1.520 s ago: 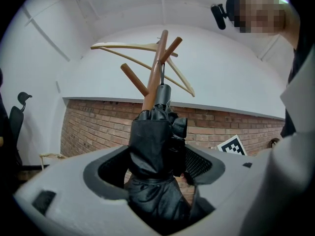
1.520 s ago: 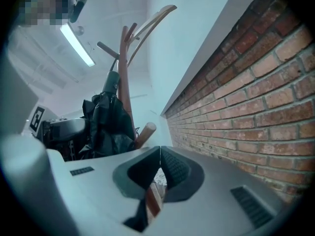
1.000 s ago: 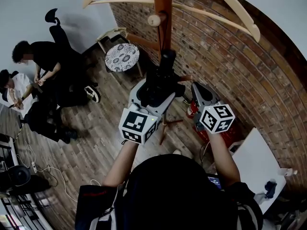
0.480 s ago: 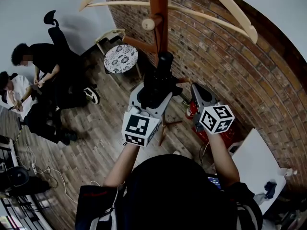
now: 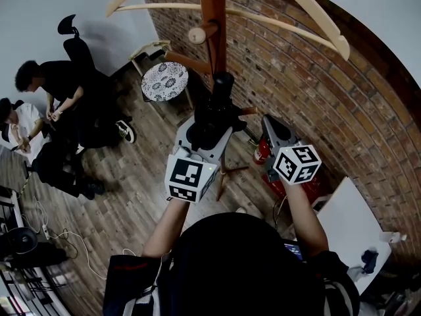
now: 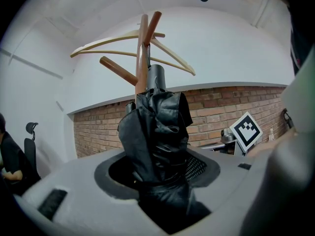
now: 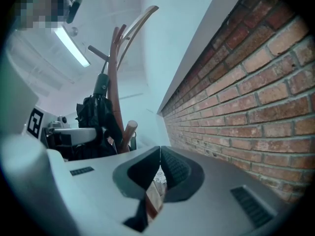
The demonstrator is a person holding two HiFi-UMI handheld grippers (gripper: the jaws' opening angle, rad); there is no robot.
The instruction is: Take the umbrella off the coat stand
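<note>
Umbrella [image 6: 155,127]: black, folded, upright against the pole of the stand [image 5: 212,5], cap up under the pegs; not yet off
Left gripper [image 6: 156,168]: level; jaws have just been closing, with the umbrella between them and the pads on its fabric; it takes the thick mid-body, likely for a firm hold
Right gripper [image 7: 158,168]: jaws together, nothing in them; held just right of the stand by the brick wall [image 7: 256,107], probably kept clear as a spare
Hanger [image 5: 309,18]: pale wood, across the stand's top; could snag a lift
Next, my guess: free the umbrella upward, then draw it away
</note>
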